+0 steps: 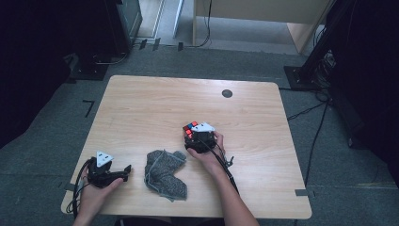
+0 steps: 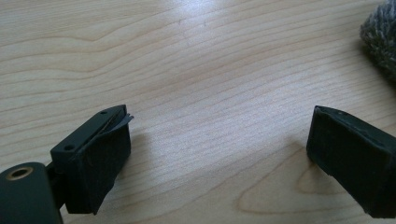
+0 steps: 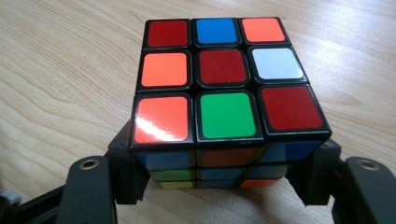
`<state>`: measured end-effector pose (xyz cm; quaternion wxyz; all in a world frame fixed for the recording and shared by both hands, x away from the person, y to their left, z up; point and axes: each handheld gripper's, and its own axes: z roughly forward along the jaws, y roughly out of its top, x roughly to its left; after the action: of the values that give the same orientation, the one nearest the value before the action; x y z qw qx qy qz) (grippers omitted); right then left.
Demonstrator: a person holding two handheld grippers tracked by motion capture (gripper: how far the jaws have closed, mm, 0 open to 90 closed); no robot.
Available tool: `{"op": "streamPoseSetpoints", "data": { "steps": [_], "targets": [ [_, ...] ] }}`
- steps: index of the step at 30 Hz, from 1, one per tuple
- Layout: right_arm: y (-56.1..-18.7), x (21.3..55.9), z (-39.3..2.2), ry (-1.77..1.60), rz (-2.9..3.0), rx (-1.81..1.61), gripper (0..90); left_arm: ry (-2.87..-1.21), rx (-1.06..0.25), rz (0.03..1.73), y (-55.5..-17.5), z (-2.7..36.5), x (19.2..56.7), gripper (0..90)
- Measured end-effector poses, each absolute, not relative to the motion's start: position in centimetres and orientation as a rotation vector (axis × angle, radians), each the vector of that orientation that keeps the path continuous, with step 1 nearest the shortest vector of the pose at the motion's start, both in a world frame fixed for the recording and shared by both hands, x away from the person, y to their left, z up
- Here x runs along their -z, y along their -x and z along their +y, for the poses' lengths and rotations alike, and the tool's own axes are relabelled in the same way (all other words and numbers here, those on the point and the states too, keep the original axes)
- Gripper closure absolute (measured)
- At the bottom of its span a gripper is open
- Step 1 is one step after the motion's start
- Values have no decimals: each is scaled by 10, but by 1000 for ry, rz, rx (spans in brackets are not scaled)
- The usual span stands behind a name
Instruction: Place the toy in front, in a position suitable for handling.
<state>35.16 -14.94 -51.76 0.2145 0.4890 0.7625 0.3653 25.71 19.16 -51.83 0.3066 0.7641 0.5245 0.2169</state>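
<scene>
A scrambled Rubik's cube [image 1: 190,128] [image 3: 224,84] rests on the wooden table [image 1: 155,103], right of its middle. My right gripper [image 1: 193,135] [image 3: 224,175] comes at it from the near side, and its two black jaws press on the cube's left and right sides low down, so it is shut on the cube. Red, orange, blue, white and green stickers face up. My left gripper [image 1: 126,171] [image 2: 219,140] lies near the table's front left corner. Its jaws stand wide open over bare wood with nothing between them.
A crumpled grey knitted cloth [image 1: 164,174] [image 2: 380,42] lies between the two hands, just right of the left gripper. A small black round disc [image 1: 227,93] sits in the tabletop near the far edge. Cables trail from both grippers off the front edge.
</scene>
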Motion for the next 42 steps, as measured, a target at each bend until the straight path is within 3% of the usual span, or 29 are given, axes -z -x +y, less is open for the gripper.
{"op": "streamPoseSetpoints", "data": {
  "steps": [13,19,22,28,33,42],
  "targets": [
    [-343,507,-163,-1358,2100,-1061,344,-2022,-574,1387,-257,192,518,64],
    [-324,496,-176,-1318,2097,-1052,344,-2016,-577,1392,-257,192,518,65],
    [-314,493,-185,-1318,2094,-1046,344,-1999,-586,1408,-256,194,517,127],
    [-285,484,-210,-1335,2079,-1087,344,-1940,-505,1408,-256,197,512,135],
    [-269,481,-222,-1352,2075,-1106,344,-1907,-469,1312,-253,180,497,137],
    [-235,480,-243,-1352,2064,-1101,343,-1990,-394,1034,-243,129,477,141]
  ]
}}
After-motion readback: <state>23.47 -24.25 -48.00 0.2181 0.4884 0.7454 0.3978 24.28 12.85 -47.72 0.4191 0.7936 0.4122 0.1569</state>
